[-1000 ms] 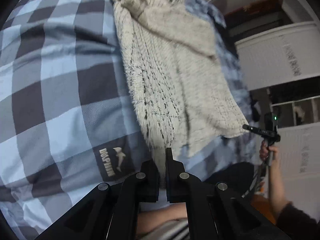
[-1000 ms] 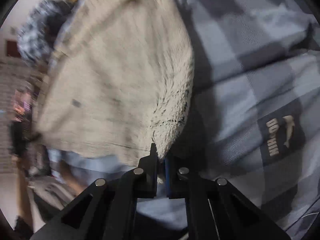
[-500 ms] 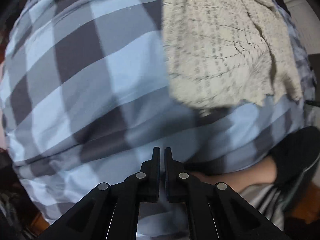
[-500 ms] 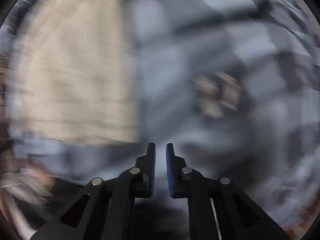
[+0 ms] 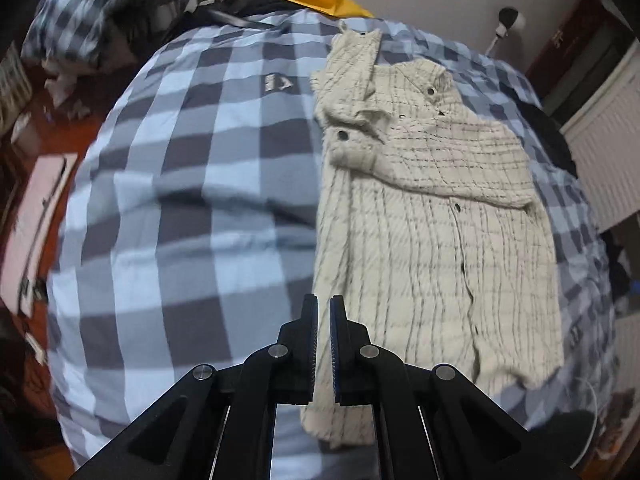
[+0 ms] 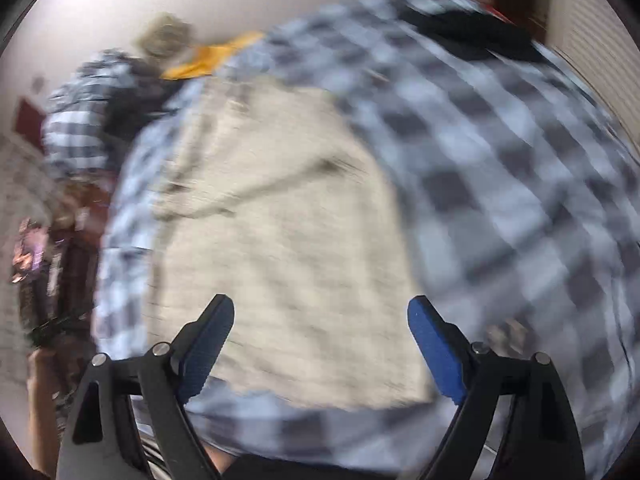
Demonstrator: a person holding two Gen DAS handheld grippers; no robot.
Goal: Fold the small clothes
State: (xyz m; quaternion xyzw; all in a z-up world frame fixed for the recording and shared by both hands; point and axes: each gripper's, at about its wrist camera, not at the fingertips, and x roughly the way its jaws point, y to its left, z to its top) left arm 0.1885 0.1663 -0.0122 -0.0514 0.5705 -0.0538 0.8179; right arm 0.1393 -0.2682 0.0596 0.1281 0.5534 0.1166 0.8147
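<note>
Above the shirt's (image 5: 432, 240) near hem, the left claw (image 5: 322, 320) was pressed together and held nothing. The right claw (image 6: 320, 332) was opening wide, also empty, over the same shirt. It lay flat on the checked bed (image 5: 180, 200). Soft and light, it probably needs a pinch at a hem corner.

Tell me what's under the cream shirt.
The cream shirt lies flat on a blue-and-grey checked duvet, which shows all round it. Whatever is directly beneath the shirt is covered.
</note>
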